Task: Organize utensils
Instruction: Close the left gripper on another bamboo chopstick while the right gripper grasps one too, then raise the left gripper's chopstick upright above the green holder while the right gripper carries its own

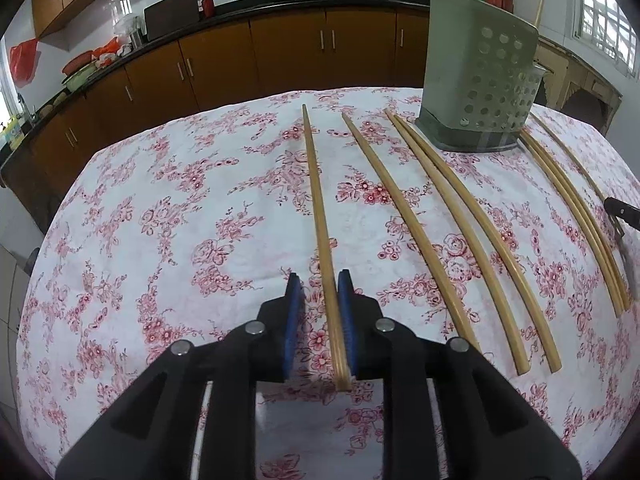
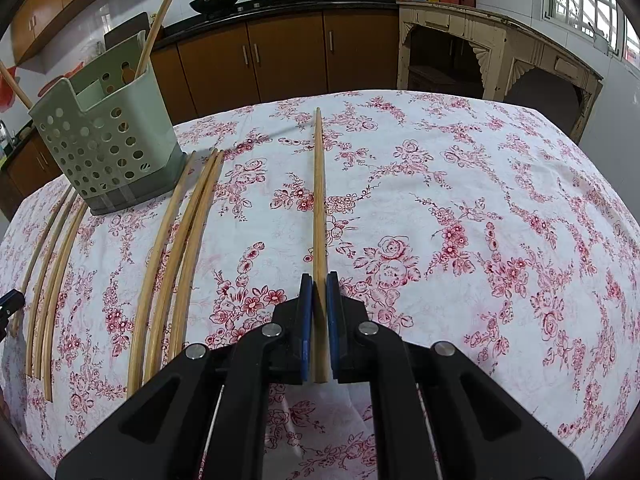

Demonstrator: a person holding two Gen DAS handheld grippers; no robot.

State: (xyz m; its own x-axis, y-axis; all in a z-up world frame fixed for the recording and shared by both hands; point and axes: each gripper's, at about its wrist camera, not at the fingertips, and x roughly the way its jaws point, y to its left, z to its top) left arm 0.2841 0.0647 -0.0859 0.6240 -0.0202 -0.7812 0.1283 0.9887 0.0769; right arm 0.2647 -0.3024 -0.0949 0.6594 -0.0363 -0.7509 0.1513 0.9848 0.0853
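Note:
Several wooden chopsticks lie in a row on the floral tablecloth. In the left wrist view my left gripper (image 1: 320, 284) is open around the near end of one chopstick (image 1: 318, 208), which rests against the right pad with a gap at the left pad. In the right wrist view my right gripper (image 2: 319, 280) is shut on another chopstick (image 2: 319, 192). A green perforated utensil holder (image 1: 480, 76) stands at the back of the table. It also shows in the right wrist view (image 2: 108, 144), with chopsticks standing in it.
More chopsticks lie right of the left gripper (image 1: 460, 216) and left of the right gripper (image 2: 176, 256). The floral-clothed table (image 2: 480, 200) drops off at its far edge. Brown kitchen cabinets (image 1: 288, 52) and a counter with woks stand behind.

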